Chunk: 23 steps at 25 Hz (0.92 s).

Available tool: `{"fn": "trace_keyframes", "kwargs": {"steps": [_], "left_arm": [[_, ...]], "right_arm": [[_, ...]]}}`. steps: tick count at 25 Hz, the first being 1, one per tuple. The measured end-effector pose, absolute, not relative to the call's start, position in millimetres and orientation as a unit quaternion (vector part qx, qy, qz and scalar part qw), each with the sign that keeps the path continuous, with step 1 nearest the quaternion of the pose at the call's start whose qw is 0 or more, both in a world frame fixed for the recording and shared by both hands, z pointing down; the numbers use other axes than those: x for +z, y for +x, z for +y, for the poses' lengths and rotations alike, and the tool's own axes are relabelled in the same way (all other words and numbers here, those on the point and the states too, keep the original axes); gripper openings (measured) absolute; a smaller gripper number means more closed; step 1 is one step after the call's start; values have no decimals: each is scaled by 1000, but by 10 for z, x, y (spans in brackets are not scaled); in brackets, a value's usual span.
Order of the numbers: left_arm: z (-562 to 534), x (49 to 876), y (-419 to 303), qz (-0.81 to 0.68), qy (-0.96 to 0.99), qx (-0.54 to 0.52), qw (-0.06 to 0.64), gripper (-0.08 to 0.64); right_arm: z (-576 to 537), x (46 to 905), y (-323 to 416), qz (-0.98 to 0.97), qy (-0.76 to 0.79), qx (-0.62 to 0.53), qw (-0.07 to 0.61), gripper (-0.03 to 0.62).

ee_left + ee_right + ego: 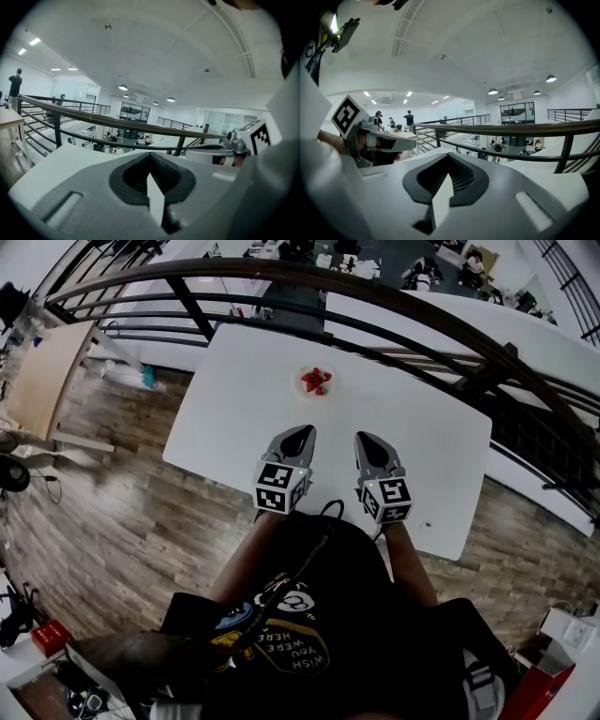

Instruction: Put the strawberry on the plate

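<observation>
A small white plate stands at the far middle of the white table, with red strawberries on it. My left gripper and right gripper hang side by side over the table's near part, well short of the plate, both pointing toward it. In the left gripper view the left gripper has its jaws together with nothing between them. The right gripper view shows the right gripper shut and empty as well. Neither gripper view shows the plate or the strawberries.
A dark metal railing curves behind the table's far edge, with a lower floor beyond. Wooden floor lies left of the table and a wooden desk at the far left. A small dark speck sits near the table's front right corner.
</observation>
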<state>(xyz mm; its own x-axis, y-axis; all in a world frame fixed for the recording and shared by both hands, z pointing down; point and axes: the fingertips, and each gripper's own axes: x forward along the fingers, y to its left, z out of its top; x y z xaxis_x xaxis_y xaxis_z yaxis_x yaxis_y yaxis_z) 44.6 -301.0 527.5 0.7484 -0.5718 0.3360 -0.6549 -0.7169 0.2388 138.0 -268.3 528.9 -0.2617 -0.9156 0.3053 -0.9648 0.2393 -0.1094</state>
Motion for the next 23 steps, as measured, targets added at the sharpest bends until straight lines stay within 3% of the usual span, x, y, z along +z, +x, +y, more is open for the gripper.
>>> {"fn": "trace_keyframes", "kwargs": {"steps": [23], "left_arm": [[-2899, 5283, 467, -330, 921, 118, 168, 5]], "right_arm": [[-2674, 5204, 1293, -802, 575, 134, 86, 3]]}}
